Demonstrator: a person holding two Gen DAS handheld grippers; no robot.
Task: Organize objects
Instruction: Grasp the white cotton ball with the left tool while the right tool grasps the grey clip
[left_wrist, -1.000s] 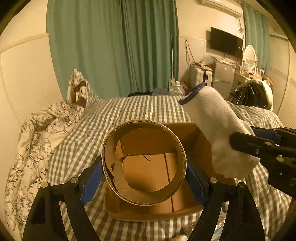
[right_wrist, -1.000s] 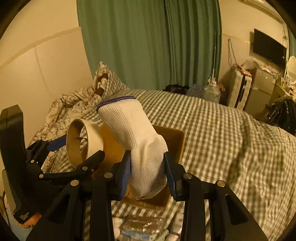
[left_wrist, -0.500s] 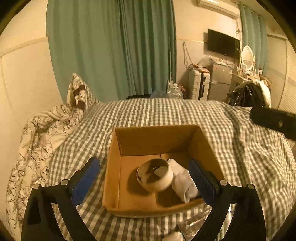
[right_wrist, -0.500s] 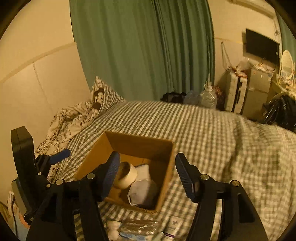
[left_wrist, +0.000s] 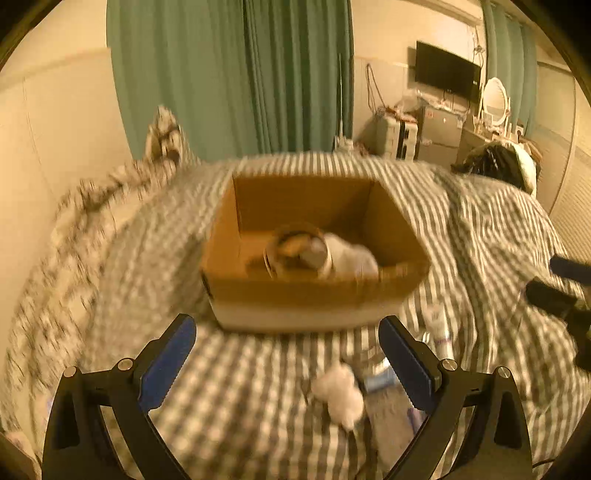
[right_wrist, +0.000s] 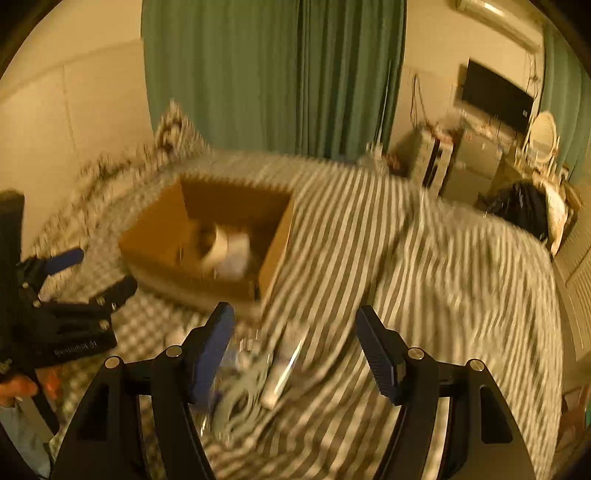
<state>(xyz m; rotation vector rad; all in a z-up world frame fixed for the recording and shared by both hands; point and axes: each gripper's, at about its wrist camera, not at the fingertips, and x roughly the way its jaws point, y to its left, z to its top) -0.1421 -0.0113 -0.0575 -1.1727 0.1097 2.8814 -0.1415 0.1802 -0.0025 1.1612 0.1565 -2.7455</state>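
While both the left gripper (left_wrist: 288, 363) and right gripper (right_wrist: 295, 352) gape empty, the tape (left_wrist: 297, 251) and sock (left_wrist: 351, 254) lie in the box (left_wrist: 314, 291) ahead.

The open brown cardboard box (left_wrist: 314, 291) showed a paler band along its base. Under it lay the grey-and-white checked bedspread (left_wrist: 480, 258) — beside a black-on-white floral quilt (left_wrist: 74, 229). The pleated curtains (left_wrist: 229, 74) were green, the gripper pads (left_wrist: 168, 363) blue — their frames black.
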